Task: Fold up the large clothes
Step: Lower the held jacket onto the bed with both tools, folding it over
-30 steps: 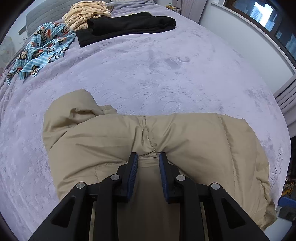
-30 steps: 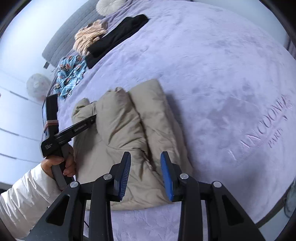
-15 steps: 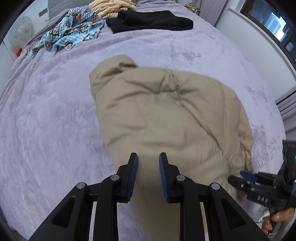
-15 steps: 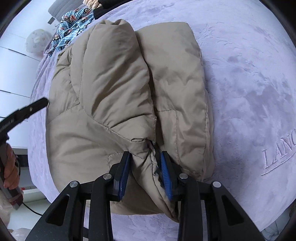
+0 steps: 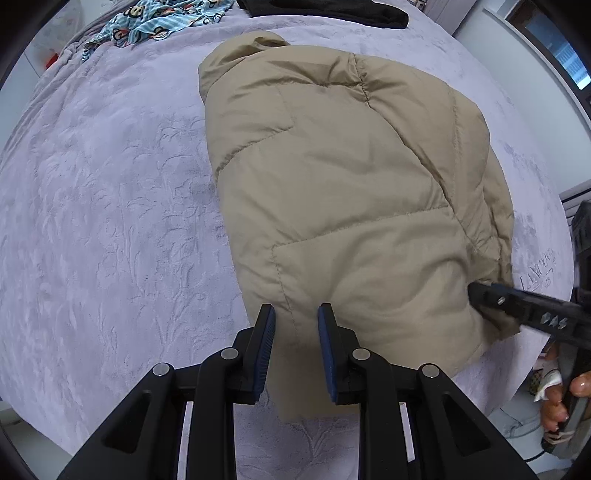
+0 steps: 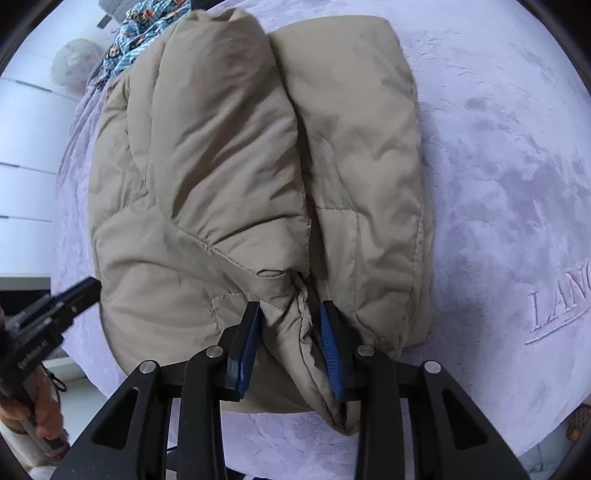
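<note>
Puffer jacket (image 6: 229, 177), tan, folded lengthwise near bed's (image 5: 103, 206) front edge.
R gripper (image 6: 290, 345) pinches hem bunch; L gripper (image 5: 295, 347) narrowly spread, empty; next likely fold hem toward collar.

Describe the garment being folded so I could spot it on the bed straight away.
On the lilac bedspread, it is the big bundle near the edge: a tan puffer jacket, quilted and bulky. The blue cartoon-print cloth and black garment lie flat, farther off.

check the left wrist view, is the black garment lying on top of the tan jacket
No, the black garment lies apart on the purple bedspread, beyond the far end of the tan jacket.
</note>
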The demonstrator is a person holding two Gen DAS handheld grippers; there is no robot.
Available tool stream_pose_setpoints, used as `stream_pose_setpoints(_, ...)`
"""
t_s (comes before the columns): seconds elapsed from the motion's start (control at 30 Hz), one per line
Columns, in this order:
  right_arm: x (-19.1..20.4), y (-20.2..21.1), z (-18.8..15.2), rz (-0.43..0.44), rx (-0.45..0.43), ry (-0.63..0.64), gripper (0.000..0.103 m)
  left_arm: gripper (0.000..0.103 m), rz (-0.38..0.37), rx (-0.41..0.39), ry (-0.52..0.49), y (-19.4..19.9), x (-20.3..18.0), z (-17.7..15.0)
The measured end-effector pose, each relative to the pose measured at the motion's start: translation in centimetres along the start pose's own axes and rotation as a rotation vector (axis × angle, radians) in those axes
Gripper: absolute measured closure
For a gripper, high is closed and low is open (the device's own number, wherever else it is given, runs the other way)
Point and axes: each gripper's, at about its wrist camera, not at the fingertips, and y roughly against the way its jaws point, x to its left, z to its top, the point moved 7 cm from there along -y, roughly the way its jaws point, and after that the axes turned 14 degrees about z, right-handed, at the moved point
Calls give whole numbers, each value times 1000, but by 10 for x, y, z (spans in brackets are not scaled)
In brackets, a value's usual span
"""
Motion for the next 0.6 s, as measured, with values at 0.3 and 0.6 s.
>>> stream_pose_setpoints(0.3, 48, 5, 90, 34, -173, 35, 64, 78, -25, -35, -10, -4, 4, -4)
stream_pose_setpoints(0.6, 7, -10, 84, -166, -121, -19, 65, 78, -43, -42, 24, 19, 38, -19)
